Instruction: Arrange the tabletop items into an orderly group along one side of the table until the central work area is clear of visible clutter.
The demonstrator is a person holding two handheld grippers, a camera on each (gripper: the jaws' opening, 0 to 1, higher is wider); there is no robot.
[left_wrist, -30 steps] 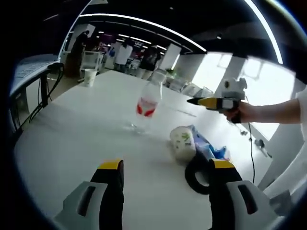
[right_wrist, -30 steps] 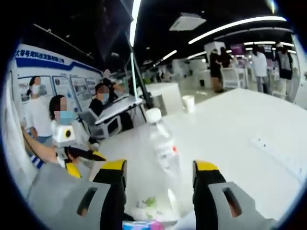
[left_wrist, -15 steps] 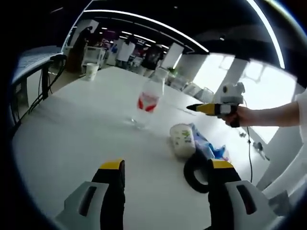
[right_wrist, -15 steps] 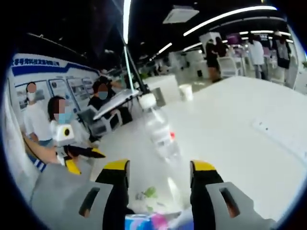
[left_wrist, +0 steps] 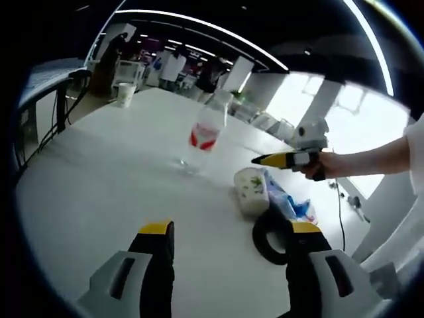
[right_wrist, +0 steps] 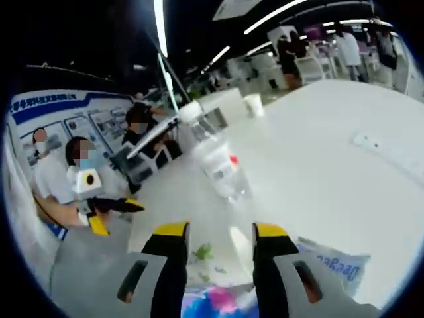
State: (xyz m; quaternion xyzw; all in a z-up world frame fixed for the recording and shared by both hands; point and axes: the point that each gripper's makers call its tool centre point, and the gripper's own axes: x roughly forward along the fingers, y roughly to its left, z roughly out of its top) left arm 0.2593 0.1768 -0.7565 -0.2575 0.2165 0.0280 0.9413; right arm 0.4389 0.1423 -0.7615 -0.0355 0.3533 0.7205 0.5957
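Bottle (left_wrist: 204, 136) label red (text unreadable)

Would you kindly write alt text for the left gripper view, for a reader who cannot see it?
The left gripper hovers open above a white table, with a black ring near its right jaw. Beyond stand a white tub, a blue packet and a clear bottle with a red label. The right gripper, held in a hand, reaches in from the right.

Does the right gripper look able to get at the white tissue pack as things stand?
Probably yes. The right gripper hangs open directly over the white tissue pack, with nothing between them; the water bottle stands further off, clear of the approach.
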